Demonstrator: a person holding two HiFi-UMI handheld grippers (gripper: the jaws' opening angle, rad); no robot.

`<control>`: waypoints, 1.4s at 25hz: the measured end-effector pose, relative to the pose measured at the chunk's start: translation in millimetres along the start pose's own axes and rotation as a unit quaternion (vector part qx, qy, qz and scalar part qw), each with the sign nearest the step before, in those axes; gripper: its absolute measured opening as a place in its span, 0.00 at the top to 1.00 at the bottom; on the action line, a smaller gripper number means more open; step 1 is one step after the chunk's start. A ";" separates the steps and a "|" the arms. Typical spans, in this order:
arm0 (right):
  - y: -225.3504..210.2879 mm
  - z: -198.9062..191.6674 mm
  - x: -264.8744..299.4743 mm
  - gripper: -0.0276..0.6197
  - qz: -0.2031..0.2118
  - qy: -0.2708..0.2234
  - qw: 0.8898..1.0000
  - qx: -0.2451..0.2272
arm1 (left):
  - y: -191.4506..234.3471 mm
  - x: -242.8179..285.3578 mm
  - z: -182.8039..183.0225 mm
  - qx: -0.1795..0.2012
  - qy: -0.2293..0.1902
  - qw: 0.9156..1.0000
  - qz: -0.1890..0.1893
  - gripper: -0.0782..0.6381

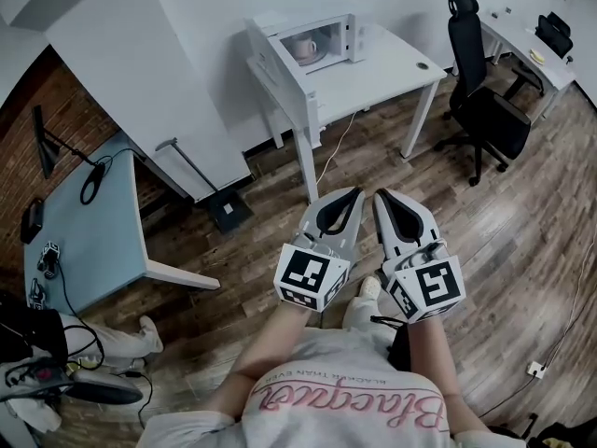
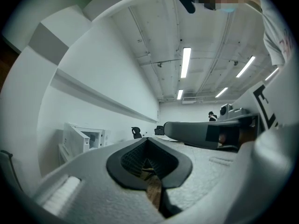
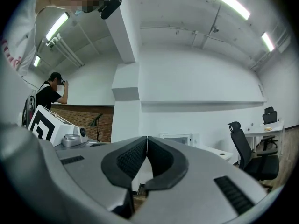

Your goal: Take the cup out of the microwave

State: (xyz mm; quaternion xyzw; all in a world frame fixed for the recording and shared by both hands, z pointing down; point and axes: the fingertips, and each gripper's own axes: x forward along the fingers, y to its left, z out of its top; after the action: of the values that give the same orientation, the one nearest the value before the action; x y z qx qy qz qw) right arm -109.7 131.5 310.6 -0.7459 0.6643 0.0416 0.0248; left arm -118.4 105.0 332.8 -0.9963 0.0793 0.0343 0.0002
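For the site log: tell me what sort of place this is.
Most likely an office or lab workroom. There is a white desk carrying a microwave with a pink cup inside, a black swivel office chair, and ceiling strip lights.

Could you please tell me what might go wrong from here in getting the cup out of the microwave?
1. The left gripper and right gripper are both shut; unless one opens before reaching the pink cup, it may knock it over.
2. The cup sits inside the microwave behind its open door; a gripper could bump the door.
3. A cable hangs from the white table to the floor, a possible trip hazard.
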 end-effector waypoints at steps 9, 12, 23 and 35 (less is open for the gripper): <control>-45.0 1.2 38.3 0.94 0.027 -0.003 1.000 -0.004 | 20.2 54.2 1.4 0.007 0.000 1.000 0.021 0.88; -60.7 0.8 50.1 0.94 0.035 -0.002 0.999 -0.005 | 27.9 71.8 1.1 0.006 0.000 1.000 0.030 0.88; -127.0 -1.2 88.2 0.94 0.056 0.000 0.998 -0.008 | 48.4 145.7 -1.2 0.004 0.002 0.998 0.057 0.88; -190.3 -13.9 113.5 0.94 0.079 0.011 0.997 -0.016 | 57.3 212.1 -10.5 0.006 0.000 0.996 0.087 0.88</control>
State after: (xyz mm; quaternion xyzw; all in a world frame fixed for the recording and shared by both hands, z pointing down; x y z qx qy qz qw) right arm 92.6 40.0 310.1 -0.6915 0.7210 0.0455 0.0019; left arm 82.2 14.9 329.0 -0.9855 0.1664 0.0333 0.0027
